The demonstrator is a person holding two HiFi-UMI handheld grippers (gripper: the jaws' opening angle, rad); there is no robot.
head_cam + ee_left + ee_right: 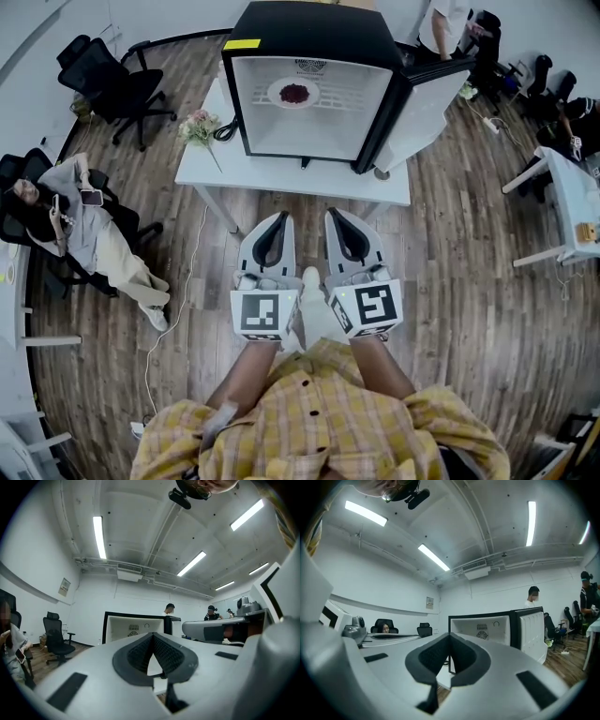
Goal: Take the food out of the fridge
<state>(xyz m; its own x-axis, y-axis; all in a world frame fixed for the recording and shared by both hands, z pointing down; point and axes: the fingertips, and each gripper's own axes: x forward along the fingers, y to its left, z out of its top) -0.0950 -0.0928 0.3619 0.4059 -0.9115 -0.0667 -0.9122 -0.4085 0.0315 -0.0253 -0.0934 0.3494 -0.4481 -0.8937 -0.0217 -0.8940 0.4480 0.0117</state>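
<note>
A black mini fridge [309, 56] stands on a white table [281, 178], its door [427, 103] swung open to the right. Inside, on a wire shelf, lies a white plate of dark red food [293, 93]. My left gripper [279, 217] and right gripper [334, 215] hover side by side short of the table's near edge, pointing level at the fridge. Both are shut with nothing between the pads. The left gripper view shows its closed left gripper [153, 635] before the open fridge [133, 627]; the right gripper view shows its shut right gripper [449, 635] and the fridge [485, 630].
A person with a phone [84, 220] sits in a chair at the left. A black office chair [108, 84] stands at the back left. A flower bunch [199, 127] lies on the table's left end. White desks [572, 211] and people are at the right. A cable [183, 281] runs across the floor.
</note>
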